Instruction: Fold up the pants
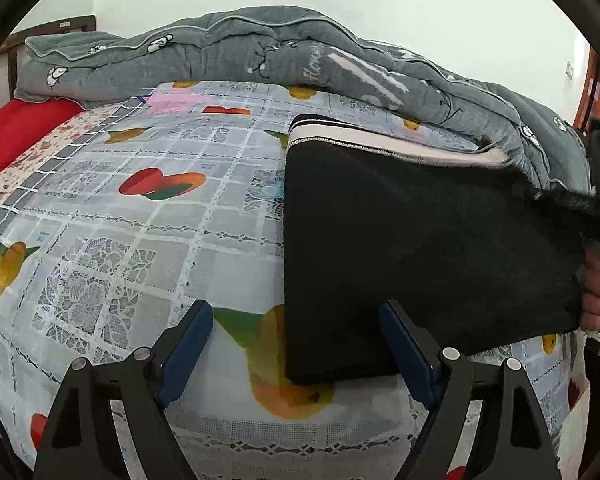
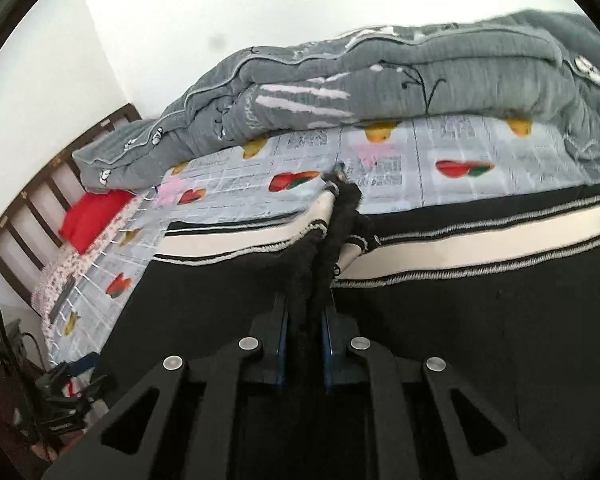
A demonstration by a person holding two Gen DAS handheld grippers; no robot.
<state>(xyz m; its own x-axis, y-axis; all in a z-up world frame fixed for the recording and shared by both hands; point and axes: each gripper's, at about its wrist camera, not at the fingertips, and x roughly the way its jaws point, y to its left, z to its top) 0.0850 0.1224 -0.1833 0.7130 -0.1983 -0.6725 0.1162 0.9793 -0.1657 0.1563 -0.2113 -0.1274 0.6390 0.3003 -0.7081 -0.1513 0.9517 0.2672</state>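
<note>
Blue-padded left gripper (image 1: 296, 344) stood wide apart, low over the bed (image 1: 140, 208), its right finger touching the near edge of the black pants (image 1: 420, 248). Right gripper (image 2: 305, 320) pinched a bunched fold of the pants (image 2: 480, 320), which lay on the bed before the grey quilt (image 1: 228, 48).
</note>
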